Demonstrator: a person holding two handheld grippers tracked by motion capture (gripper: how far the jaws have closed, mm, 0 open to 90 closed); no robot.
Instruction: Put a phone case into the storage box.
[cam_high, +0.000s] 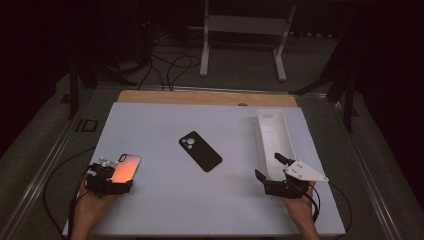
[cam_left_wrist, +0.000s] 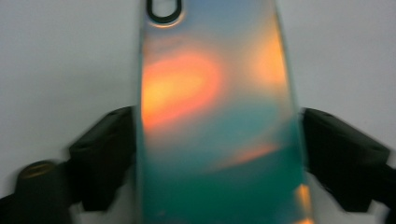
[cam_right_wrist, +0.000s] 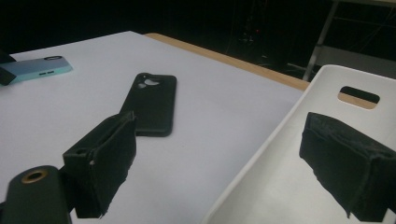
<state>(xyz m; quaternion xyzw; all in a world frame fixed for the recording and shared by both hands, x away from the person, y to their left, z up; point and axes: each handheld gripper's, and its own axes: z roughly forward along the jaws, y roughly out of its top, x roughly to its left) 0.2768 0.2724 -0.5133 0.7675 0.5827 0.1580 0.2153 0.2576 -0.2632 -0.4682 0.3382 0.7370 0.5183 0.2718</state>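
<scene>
The left gripper (cam_high: 111, 179) sits at the near left corner of the table (cam_high: 165, 210) with the shiny case (cam_high: 126, 168) running straight out between its jaws; in the left gripper view the case (cam_left_wrist: 217, 116) fills the gap side to side, its long axis in line with the gripper and its camera cutout at the far end. The pads stand flush to both long edges, so I judge them gripping the case across its width, though the blur leaves contact a shade uncertain. The case lies flat on the table or just above it; I cannot tell which. The right gripper (cam_high: 280, 175) is open and holds nothing, its jaws astride the near left wall of the white tray (cam_high: 265, 145), one jaw inside the tray and one outside, as the right gripper view shows (cam_right_wrist: 224, 163). The black case (cam_high: 200, 151) lies flat mid-table, slanting from far left to near right, about midway between the grippers and well apart from both. Count: two phone cases, one tray, two grippers
</scene>
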